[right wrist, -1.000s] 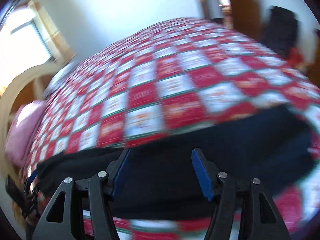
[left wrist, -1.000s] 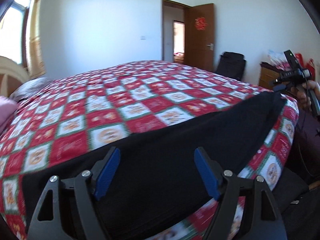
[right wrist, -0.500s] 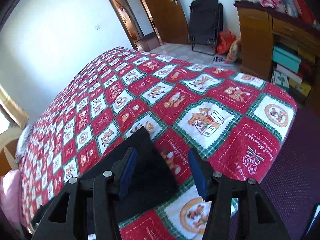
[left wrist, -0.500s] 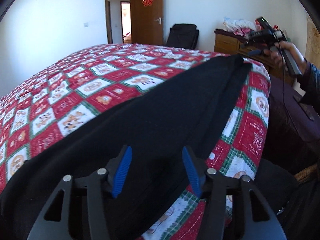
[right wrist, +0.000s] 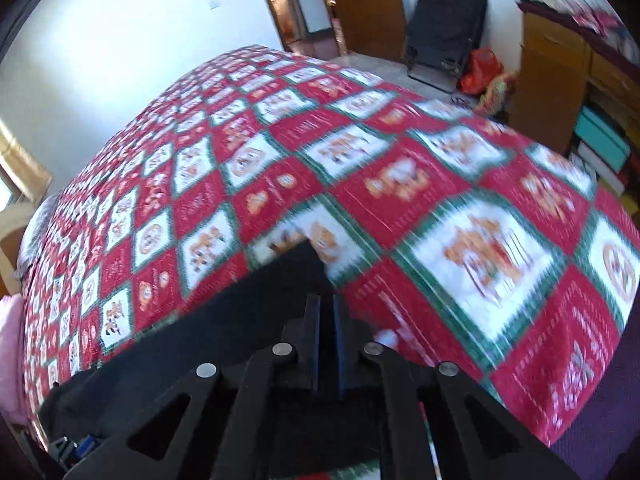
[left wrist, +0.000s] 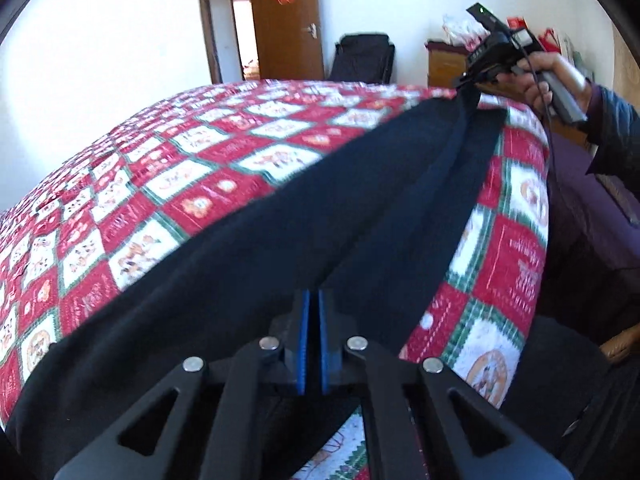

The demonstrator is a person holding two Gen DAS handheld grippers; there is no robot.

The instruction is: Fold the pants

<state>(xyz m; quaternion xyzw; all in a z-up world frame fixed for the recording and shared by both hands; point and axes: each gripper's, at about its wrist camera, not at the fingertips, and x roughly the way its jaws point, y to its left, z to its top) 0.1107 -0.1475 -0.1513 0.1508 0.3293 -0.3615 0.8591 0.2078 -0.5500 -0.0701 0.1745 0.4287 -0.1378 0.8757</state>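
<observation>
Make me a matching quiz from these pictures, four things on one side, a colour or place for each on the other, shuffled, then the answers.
Things:
1. pants
2. quilt
3. door
4. folding chair

Descriptions:
A. brown wood, open
B. red, white and green squares
C. black, spread along the bed's near edge
D. black, on the floor by the far wall

Pairs: 1-C, 2-B, 3-A, 4-D
</observation>
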